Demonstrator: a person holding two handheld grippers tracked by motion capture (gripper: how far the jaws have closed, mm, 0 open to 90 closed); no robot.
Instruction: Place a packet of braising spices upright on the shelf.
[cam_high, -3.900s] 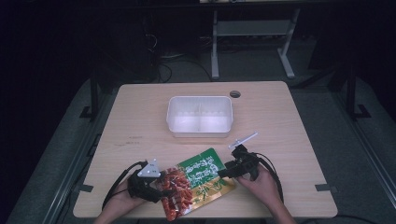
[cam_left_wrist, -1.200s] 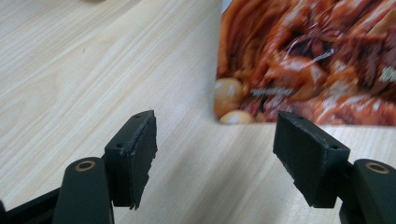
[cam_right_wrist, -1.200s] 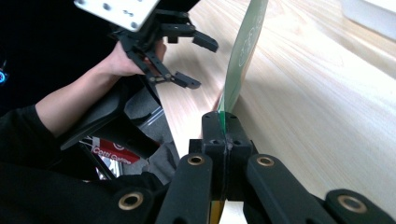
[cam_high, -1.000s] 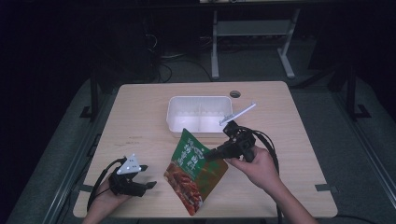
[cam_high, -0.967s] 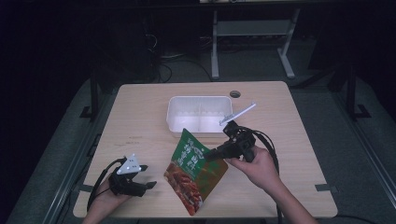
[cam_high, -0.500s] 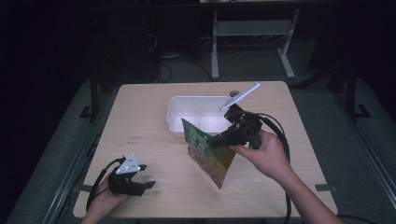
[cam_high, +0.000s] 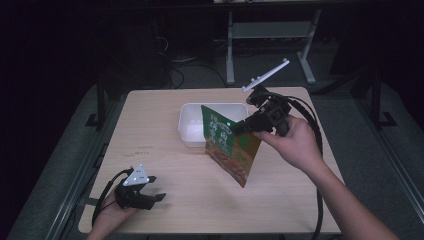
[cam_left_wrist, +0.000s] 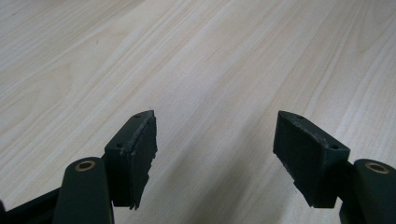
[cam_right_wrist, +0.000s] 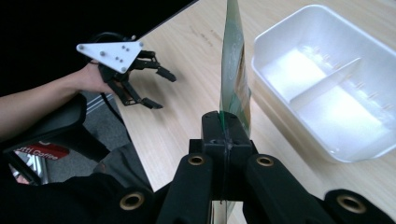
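A green and orange snack bag (cam_high: 229, 145) hangs tilted above the table, partly over the near right corner of a white two-compartment tray (cam_high: 192, 131). My right gripper (cam_high: 236, 128) is shut on the bag's upper edge; in the right gripper view the bag (cam_right_wrist: 233, 79) stands edge-on between the closed jaws of my right gripper (cam_right_wrist: 224, 123), with the tray (cam_right_wrist: 285, 42) to its right. My left gripper (cam_high: 159, 196) rests open near the table's front left corner, holding nothing. In the left gripper view its fingers (cam_left_wrist: 135, 154) stand wide apart over bare wood.
The wooden table (cam_high: 165, 165) has edges at the front and left close to my left gripper. A small dark round hole (cam_high: 250, 92) sits near the far edge. Dark floor and a metal stand (cam_high: 270, 35) lie beyond the table.
My right gripper has lifted the snack bag off the table and carried it back and to the right, toward the tray. My left gripper let go of the bag earlier and stays at the front left.
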